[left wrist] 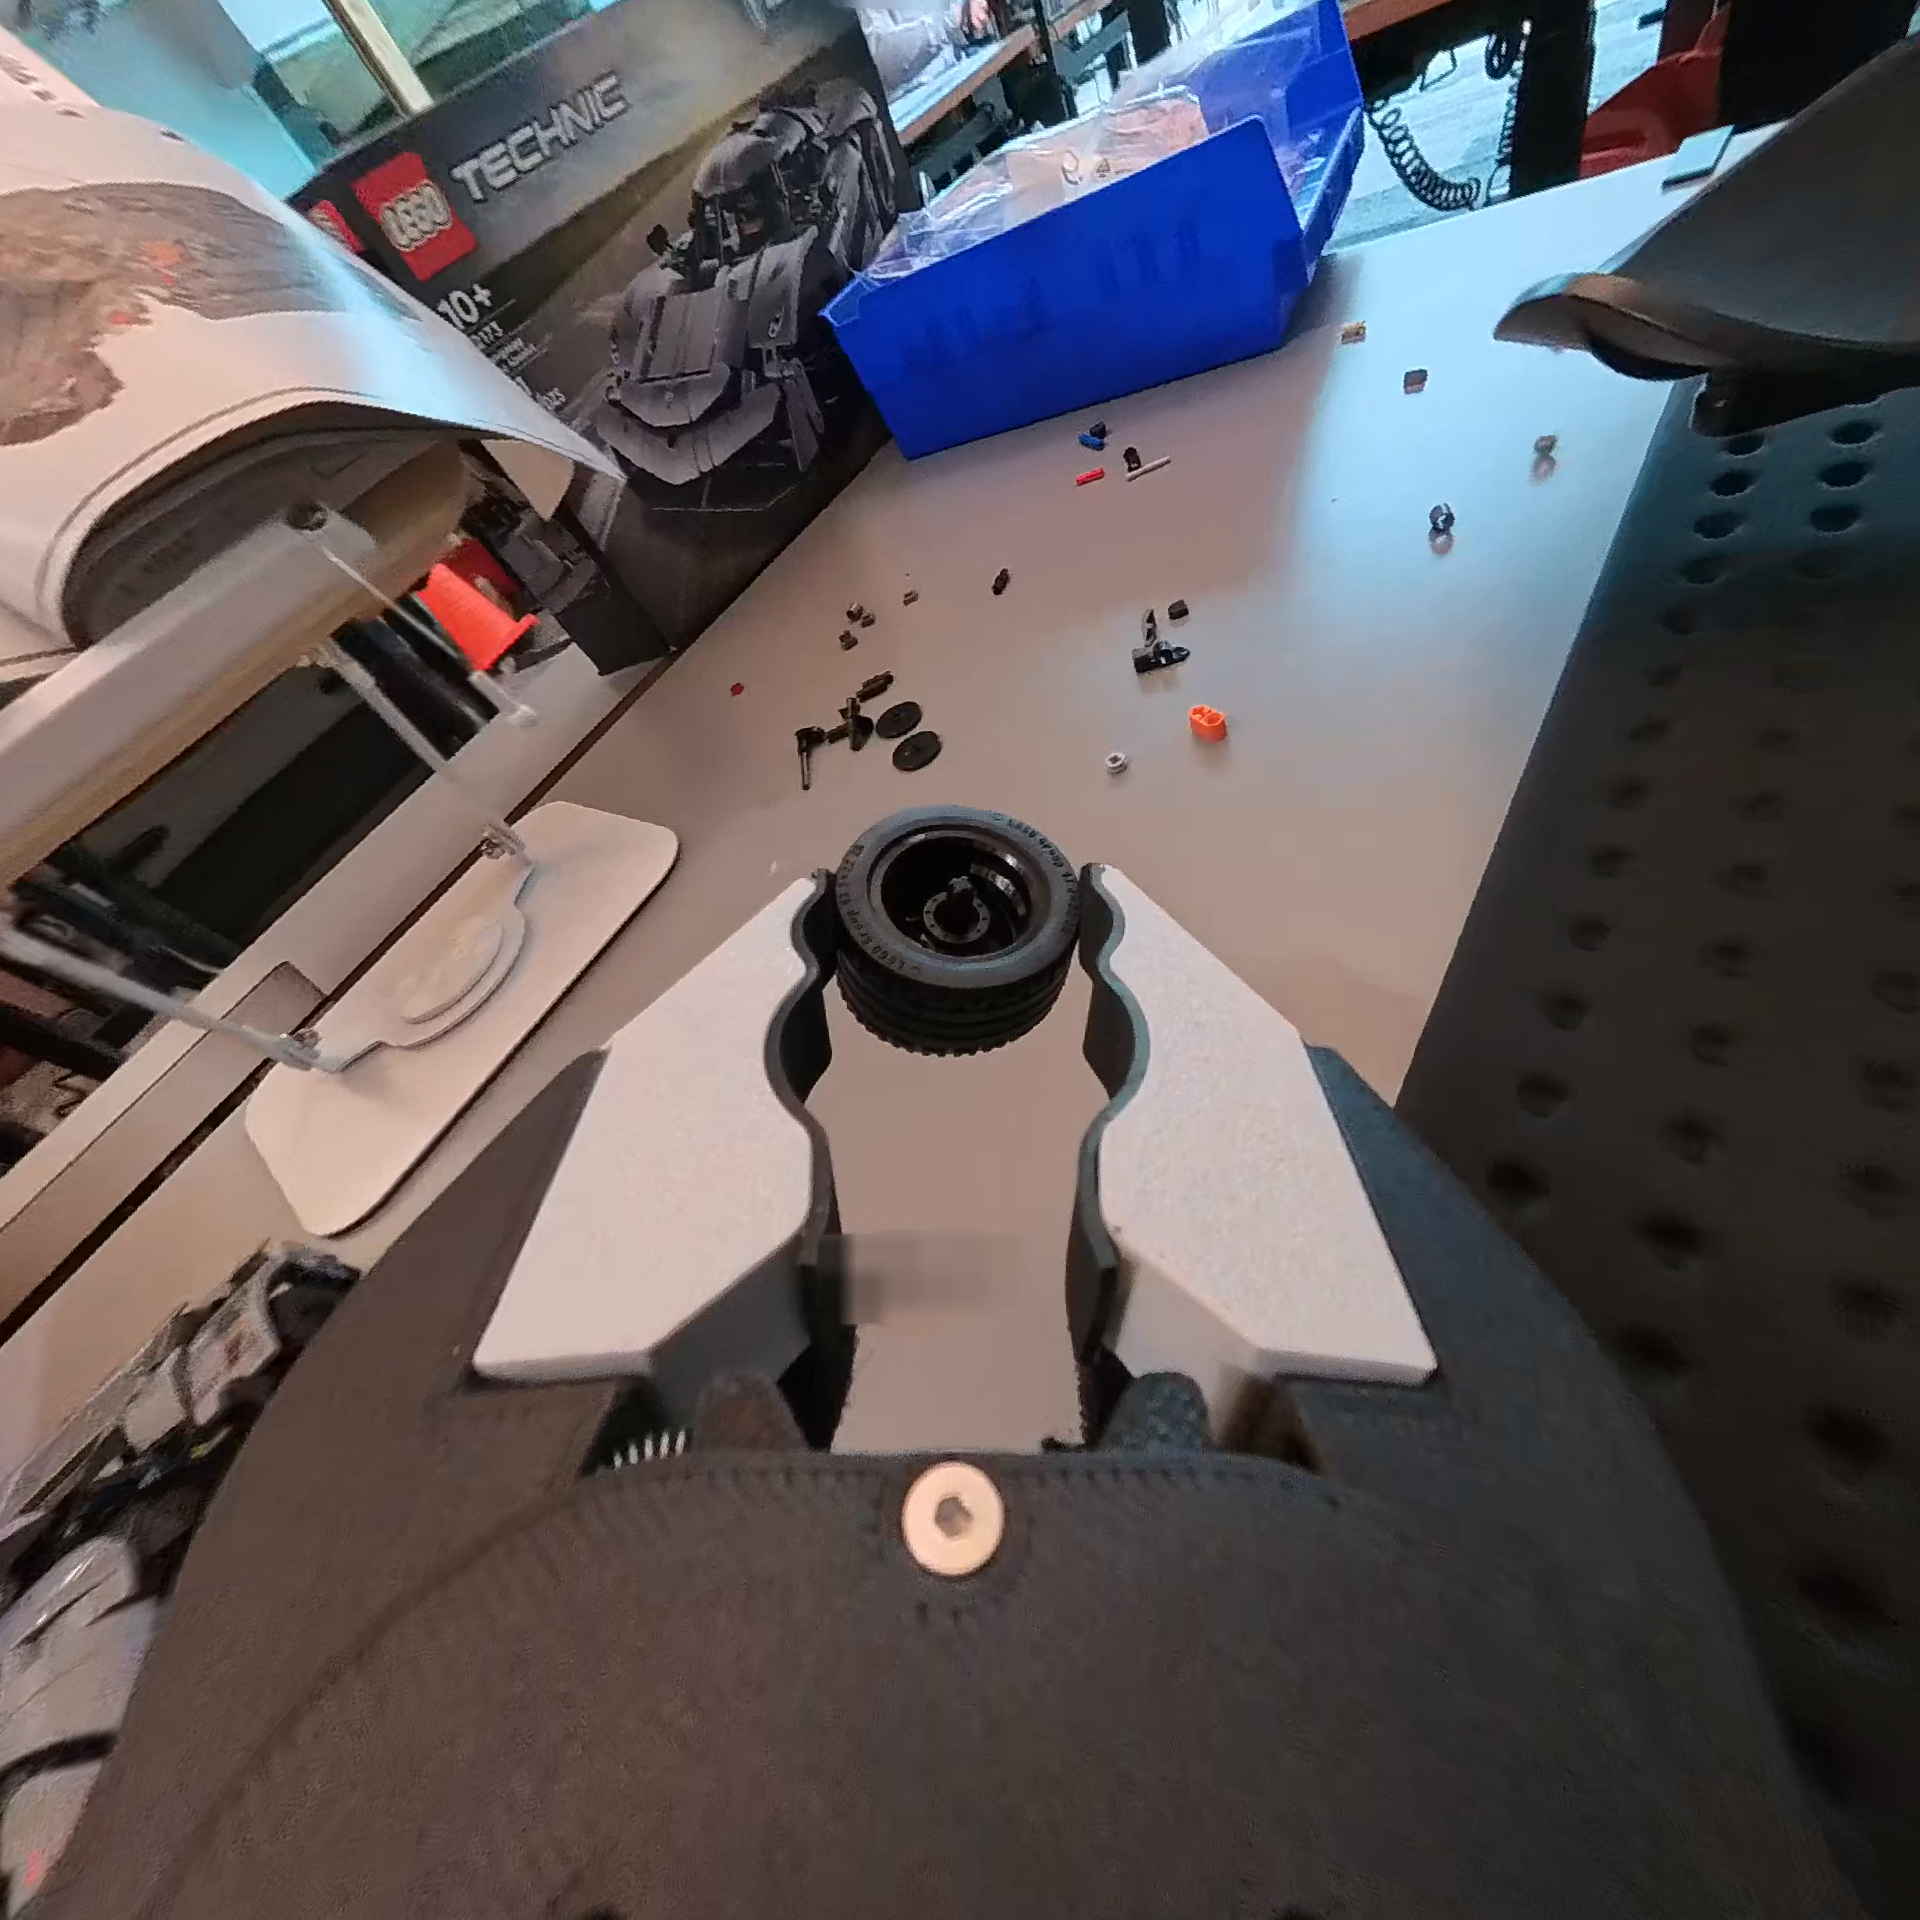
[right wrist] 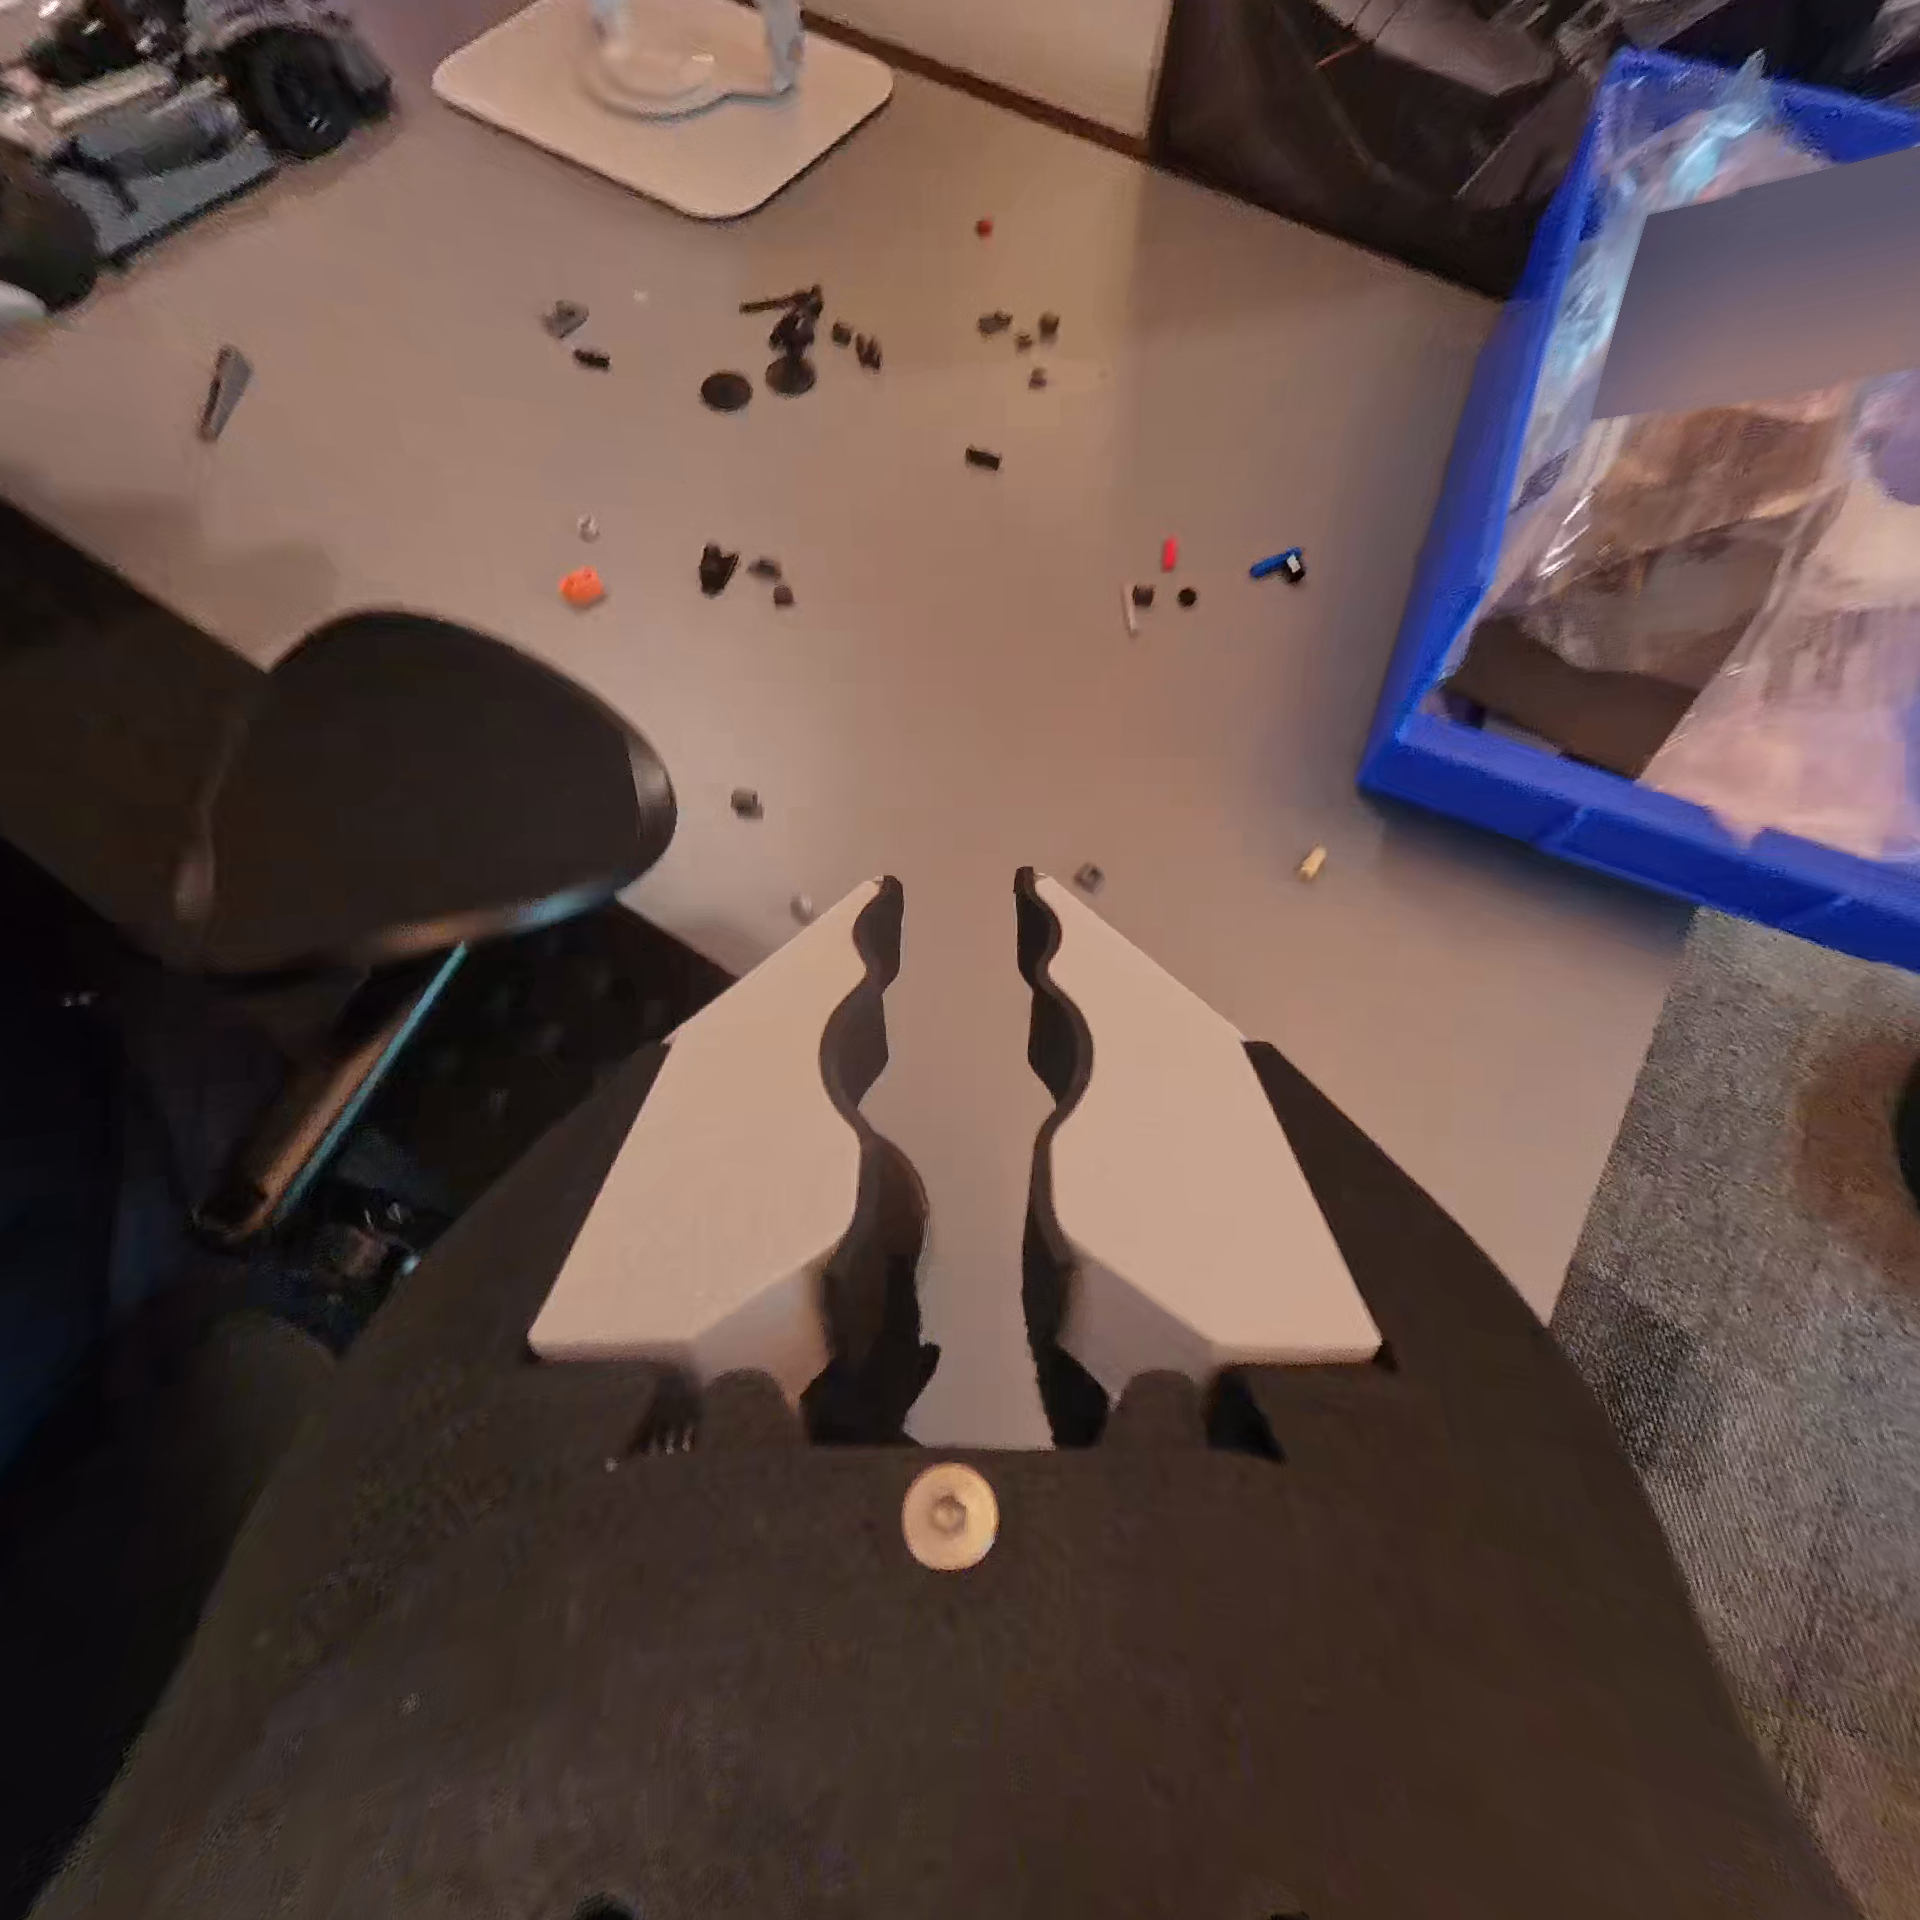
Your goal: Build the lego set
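My left gripper (left wrist: 954,883) is shut on a black lego wheel with a rubber tyre (left wrist: 954,930), held between the fingertips above the grey table (left wrist: 1299,831). My right gripper (right wrist: 958,883) is open and empty, its jaws a narrow gap apart, hovering over the table near the front edge. Small loose lego pieces lie scattered on the table: two black discs (left wrist: 906,736), an orange piece (left wrist: 1207,723) (right wrist: 582,587), a blue pin (right wrist: 1276,564), a red pin (right wrist: 1170,552). A partly built grey lego vehicle (right wrist: 156,114) stands at the far left in the right wrist view.
A blue bin (left wrist: 1101,301) (right wrist: 1621,800) holds plastic bags of parts. The lego box (left wrist: 665,312) stands behind. An open instruction book (left wrist: 208,343) rests on a stand with a white base (left wrist: 457,1018) (right wrist: 665,114). A dark chair (left wrist: 1714,935) with an armrest (right wrist: 416,779) sits beside the table. Some 40 cm of space lies between my two pairs of fingers. To the orange piece (left wrist: 1207,723): left tips about 15 cm, right tips about 25 cm. It turns up in the right wrist view (right wrist: 582,583) as well.
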`<action>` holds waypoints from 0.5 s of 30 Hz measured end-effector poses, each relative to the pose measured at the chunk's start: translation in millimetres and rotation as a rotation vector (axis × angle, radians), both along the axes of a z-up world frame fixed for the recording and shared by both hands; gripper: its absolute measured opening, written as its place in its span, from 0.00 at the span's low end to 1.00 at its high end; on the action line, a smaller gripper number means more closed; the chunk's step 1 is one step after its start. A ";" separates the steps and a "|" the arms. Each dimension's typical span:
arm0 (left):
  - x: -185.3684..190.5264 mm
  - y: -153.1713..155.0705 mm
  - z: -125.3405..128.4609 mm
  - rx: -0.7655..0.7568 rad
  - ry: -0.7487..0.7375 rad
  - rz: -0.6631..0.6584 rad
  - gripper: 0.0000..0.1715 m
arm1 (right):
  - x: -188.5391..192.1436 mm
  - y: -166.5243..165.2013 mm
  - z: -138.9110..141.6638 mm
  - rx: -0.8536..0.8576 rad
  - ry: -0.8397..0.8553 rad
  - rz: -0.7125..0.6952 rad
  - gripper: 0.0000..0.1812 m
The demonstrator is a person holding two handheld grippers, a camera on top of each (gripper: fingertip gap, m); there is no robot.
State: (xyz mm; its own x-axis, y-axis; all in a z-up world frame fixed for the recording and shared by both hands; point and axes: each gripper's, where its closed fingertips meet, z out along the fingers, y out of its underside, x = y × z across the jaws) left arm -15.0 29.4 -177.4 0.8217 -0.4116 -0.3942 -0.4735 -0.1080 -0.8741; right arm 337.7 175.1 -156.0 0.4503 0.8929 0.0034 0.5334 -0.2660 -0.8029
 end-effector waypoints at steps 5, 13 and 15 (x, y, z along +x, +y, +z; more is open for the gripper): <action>17.9 16.1 -6.9 -0.037 -0.029 -0.007 0.26 | 4.9 -18.6 -44.3 -0.051 -0.044 0.118 0.11; 31.3 40.0 -19.2 -0.077 0.006 0.035 0.26 | -14.7 -25.1 -62.9 -0.061 0.009 0.265 0.11; 34.8 46.5 -23.4 -0.089 0.011 0.038 0.26 | -23.0 -26.4 -66.6 -0.055 0.002 0.305 0.11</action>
State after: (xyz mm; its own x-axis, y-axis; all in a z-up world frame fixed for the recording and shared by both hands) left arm 19.9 75.9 -200.8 0.8331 -0.4142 -0.3667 -0.4774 -0.2035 -0.8548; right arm 314.7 148.7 -222.6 0.1614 0.9857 -0.0493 0.5937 -0.1368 -0.7930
